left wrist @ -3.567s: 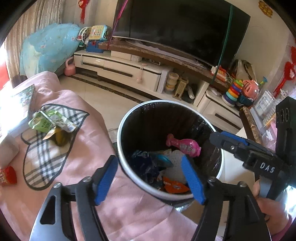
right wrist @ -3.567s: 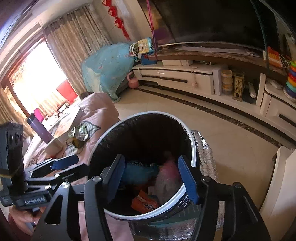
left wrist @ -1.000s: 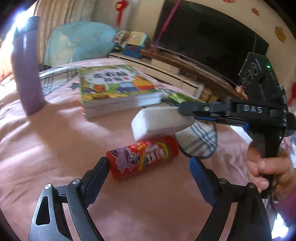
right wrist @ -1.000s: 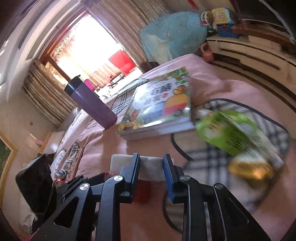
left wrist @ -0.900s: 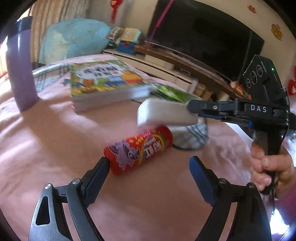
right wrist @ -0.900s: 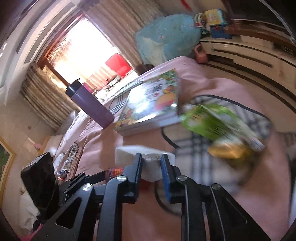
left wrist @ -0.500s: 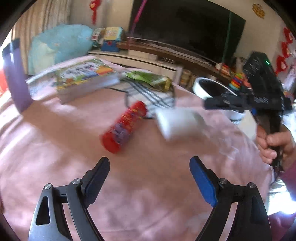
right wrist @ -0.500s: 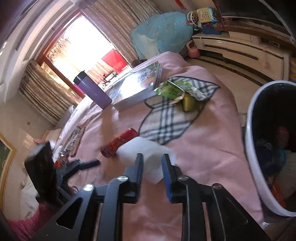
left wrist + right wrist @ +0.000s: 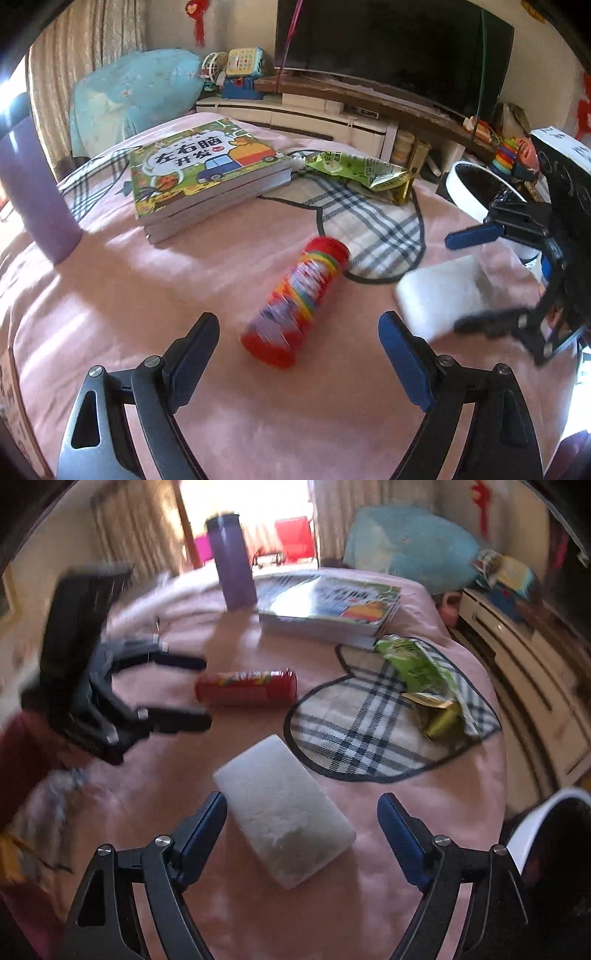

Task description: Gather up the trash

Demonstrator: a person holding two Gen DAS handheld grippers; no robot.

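On pink bedspread (image 9: 369,904), a white foam block (image 9: 284,812) is lying flat, just ahead of right gripper (image 9: 303,830), whose jaws are standing wide apart w/ nothing held; block is sitting between the blue pads (image 9: 207,827) but not touching either, as far as visible. Left gripper (image 9: 299,354) is likewise gaping wide, empty, and pointing at a red snack tube (image 9: 295,302) lying on its side on the spread, close in front of fingertips, apart from both. From left cam, the foam block (image 9: 439,295) is showing to the right of the tube, under the right gripper (image 9: 469,280). Green snack wrapper (image 9: 424,679) is lying on a plaid patch (image 9: 351,746), near a stack of kids' books (image 9: 207,173). Purple bottle (image 9: 232,565) is standing upright beyond the books. White-rimmed trash bin (image 9: 535,823) is sitting off bed edge at right, dark inside; contents not readable. Left gripper (image 9: 177,690) is appearing blurred in right cam, beside the red tube (image 9: 247,690).
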